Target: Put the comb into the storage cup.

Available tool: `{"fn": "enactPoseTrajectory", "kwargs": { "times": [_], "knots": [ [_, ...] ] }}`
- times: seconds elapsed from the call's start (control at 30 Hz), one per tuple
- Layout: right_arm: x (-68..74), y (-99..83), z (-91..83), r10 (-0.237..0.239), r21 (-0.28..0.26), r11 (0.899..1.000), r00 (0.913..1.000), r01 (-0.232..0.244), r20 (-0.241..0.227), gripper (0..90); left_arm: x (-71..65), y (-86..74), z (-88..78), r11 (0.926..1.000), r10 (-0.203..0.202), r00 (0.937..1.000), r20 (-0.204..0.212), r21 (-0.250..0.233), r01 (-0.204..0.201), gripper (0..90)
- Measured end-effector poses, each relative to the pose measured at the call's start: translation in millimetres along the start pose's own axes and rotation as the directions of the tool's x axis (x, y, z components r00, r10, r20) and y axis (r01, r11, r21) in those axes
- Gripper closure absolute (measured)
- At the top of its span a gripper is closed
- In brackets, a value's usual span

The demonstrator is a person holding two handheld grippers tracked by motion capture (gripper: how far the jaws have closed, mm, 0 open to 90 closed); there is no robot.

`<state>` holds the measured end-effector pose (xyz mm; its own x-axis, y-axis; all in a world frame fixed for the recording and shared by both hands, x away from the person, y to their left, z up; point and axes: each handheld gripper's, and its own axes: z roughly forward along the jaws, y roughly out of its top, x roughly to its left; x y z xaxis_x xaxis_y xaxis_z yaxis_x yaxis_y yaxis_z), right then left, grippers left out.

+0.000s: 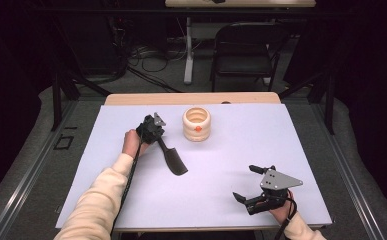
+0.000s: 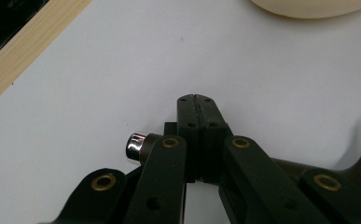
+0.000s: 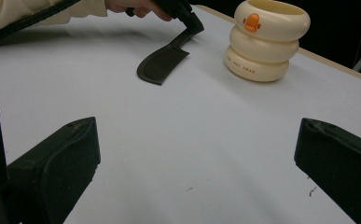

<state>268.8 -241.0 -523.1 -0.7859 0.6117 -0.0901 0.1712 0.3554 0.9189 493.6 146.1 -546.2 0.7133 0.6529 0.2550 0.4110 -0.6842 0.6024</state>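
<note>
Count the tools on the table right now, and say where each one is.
2. The left tool is at the table's left-centre, shut on the black spatula's handle, beside the cream holder. The right tool, open and holding nothing, is near the front right corner.

Cream ringed holder [image 1: 196,124] stands upright on white table [image 1: 241,165]; folding chair [image 1: 243,47] behind.

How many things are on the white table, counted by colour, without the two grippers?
Dark spatula, its handle between the left gripper fingers: 1
Cream ribbed holder with an orange mark: 1
Total: 2
</note>
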Motion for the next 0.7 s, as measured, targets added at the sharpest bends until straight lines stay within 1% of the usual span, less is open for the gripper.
{"fn": "enactPoseTrajectory", "kwargs": {
  "times": [0.17, 0.23, 0.33, 0.43, 0.47, 0.53, 0.7],
  "knots": [
    [-0.1, -0.1, 0.3, -0.001, 0.001, 1.000, 1.0000, 0.001, 0.000, 0.0, 0.8, -4.0, -3.0, 1.0000, 0.000, 1.0000, -0.003, 0.009, 0.000, 90.0],
    [-0.1, 0.0, 0.1, -0.001, 0.000, 1.000, 1.0000, 0.001, 0.000, 0.0, 1.4, -5.7, -4.9, 0.9997, 0.006, 1.0000, 0.001, 0.022, -0.006, 90.0],
    [-0.2, -0.1, 0.3, -0.001, 0.001, 1.000, 1.0000, 0.001, 0.000, 0.0, 1.3, -9.1, -6.3, 0.9998, 0.007, 0.9999, -0.009, 0.021, -0.007, 90.0],
    [-0.1, 0.0, 0.4, -0.001, 0.002, 1.000, 1.0000, 0.001, 0.001, 0.0, 1.9, -11.8, -7.4, 0.9995, 0.009, 0.9999, -0.006, 0.030, -0.009, 90.0],
    [0.1, 0.0, 0.4, 0.000, 0.002, 1.000, 1.0000, 0.000, 0.001, 0.0, 2.6, -12.2, -8.0, 0.9992, 0.009, 1.0000, 0.003, 0.038, -0.009, 90.0],
    [-0.1, 0.0, 0.4, -0.001, 0.002, 1.000, 1.0000, 0.001, 0.001, 0.0, 2.3, -13.1, -8.2, 0.9993, 0.011, 0.9999, -0.001, 0.036, -0.010, 90.0],
    [-0.2, 0.0, 0.2, -0.001, 0.001, 1.000, 1.0000, 0.001, 0.001, 0.0, 1.1, -13.1, -9.8, 0.9989, 0.015, 0.9999, 0.008, 0.044, -0.015, 90.0]
  ]
}}
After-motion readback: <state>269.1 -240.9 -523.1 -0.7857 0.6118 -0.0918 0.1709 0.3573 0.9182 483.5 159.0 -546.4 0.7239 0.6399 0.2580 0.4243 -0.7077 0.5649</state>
